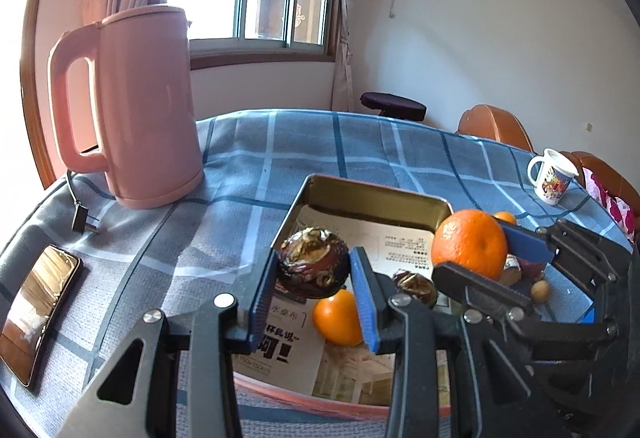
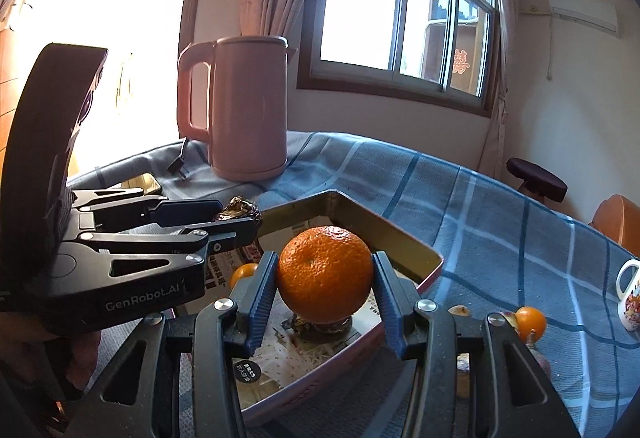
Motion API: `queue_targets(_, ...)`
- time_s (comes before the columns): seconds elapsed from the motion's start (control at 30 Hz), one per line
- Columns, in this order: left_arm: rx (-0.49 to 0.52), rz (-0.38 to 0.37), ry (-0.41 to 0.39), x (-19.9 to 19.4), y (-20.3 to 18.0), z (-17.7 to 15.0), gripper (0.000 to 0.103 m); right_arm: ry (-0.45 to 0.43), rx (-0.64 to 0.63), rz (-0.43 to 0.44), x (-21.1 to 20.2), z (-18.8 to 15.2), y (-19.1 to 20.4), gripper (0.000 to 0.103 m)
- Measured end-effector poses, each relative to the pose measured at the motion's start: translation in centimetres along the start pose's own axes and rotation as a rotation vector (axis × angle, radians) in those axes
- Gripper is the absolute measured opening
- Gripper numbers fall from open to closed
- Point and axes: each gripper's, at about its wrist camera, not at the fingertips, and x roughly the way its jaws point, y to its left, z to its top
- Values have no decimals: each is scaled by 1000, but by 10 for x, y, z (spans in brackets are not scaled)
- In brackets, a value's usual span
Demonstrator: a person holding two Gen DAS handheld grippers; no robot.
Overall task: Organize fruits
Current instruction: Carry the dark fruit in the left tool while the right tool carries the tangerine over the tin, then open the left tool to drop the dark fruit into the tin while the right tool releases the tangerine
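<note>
**Carrying two fruits over the tin**

Holding a dark, wrinkled foil-like fruit [image 1: 313,263] clamped between my left gripper's [image 1: 313,292] blue pads; my right gripper [image 2: 326,296] is clenched on the large orange [image 2: 325,275]. Both hang above the open metal tin [image 1: 360,198], which is lined with printed paper. Already in the tin: a small orange [image 1: 338,318] and another dark fruit [image 1: 414,288]. Still out on the blue checked tablecloth [image 1: 280,142]: one small orange [image 2: 530,323] and some scraps beside it, near the mug [image 2: 630,296].

Judgement for the drop: lower each piece until it nearly touches the paper before letting go; round fruit will roll. The large orange sits directly over a dark fruit in the right wrist view, so I should shift to a bare patch of lining first. Release one side at a time, since the two grippers are close together. The pink kettle [image 1: 144,106] stands well apart, no concern.
</note>
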Motion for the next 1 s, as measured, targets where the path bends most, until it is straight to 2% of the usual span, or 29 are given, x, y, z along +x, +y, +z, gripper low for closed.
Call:
queue_targets(0.33,0,10,35,7,-1,-1,39,60,-9,16,12,-2,3,49)
queue_targets(0.63,15,7,58,10,-4,-2,39,141,-44,65,23,-5,12,50)
queue_targets(0.7,13,11,55,9,-3,-2,40,153,-57,72,25,-6,15,56)
queue_targets(0.73,11,14,49,8,-3,-2,40,152,-63,68,24,-7,17,64)
queue_targets(0.77,8,13,44,6,-2,-2,40,147,-65,66,23,-7,17,67)
queue_targets(0.87,6,11,37,4,-2,-3,41,132,-63,59,20,-7,18,68)
queue_targets(0.9,4,12,31,3,-1,-4,45,128,-58,56,19,-7,17,68)
queue_targets(1.0,-4,30,10,-1,-1,-4,68,119,-44,56,18,-6,13,68)
